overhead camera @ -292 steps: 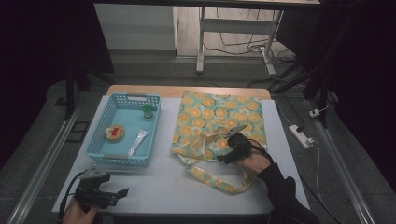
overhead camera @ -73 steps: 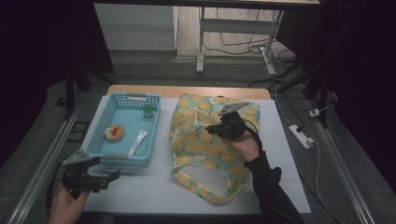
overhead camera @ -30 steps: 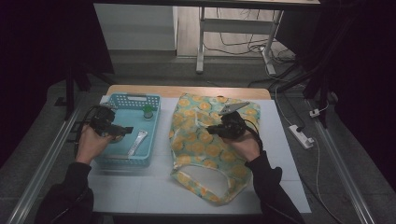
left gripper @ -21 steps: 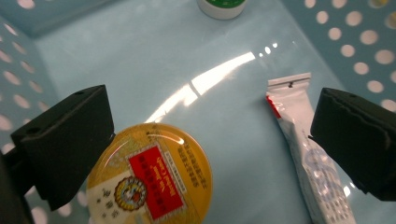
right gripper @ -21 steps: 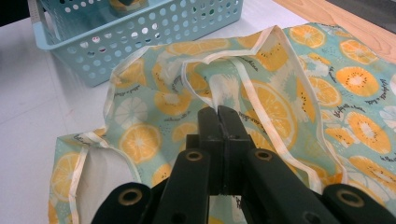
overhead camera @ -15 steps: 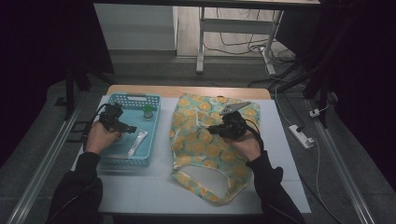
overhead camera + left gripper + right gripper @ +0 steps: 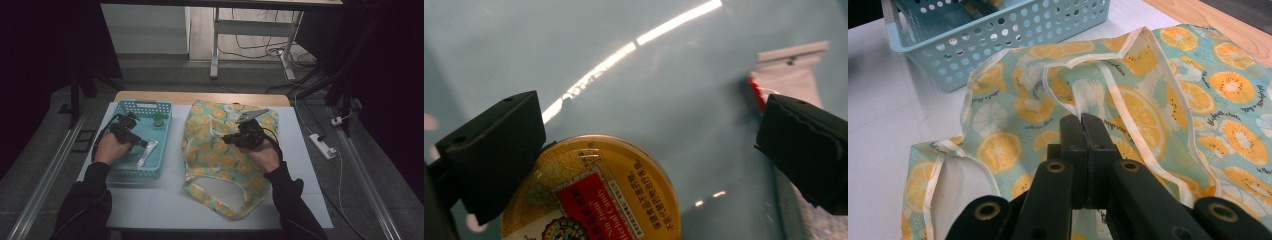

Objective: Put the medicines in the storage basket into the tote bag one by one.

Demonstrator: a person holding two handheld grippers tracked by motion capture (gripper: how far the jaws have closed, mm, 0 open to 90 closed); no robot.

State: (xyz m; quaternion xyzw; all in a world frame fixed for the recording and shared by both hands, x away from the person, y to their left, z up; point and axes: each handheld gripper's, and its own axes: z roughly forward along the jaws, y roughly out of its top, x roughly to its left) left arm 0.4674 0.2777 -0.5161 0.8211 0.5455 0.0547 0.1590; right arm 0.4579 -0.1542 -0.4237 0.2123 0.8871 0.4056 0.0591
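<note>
L hand-held gripper [image 7: 649, 145] jaws apart over yellow tin [image 7: 594, 195] in blue basket [image 7: 150, 107]; R hand-held gripper [image 7: 1081, 125] clamped on orange-print bag [image 7: 1148, 115].

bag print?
Orange slices on teal fabric bag; clearest in the right gripper view.

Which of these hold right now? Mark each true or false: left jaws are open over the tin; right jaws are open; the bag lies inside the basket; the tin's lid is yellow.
1. Left gripper jaws stand open over the tin: true.
2. Right gripper jaws are open: false, they are shut together over the bag; whether they pinch its fabric can't be told.
3. The bag lies inside the basket: false, it lies on the table beside it.
4. The tin's lid is yellow: true.
</note>
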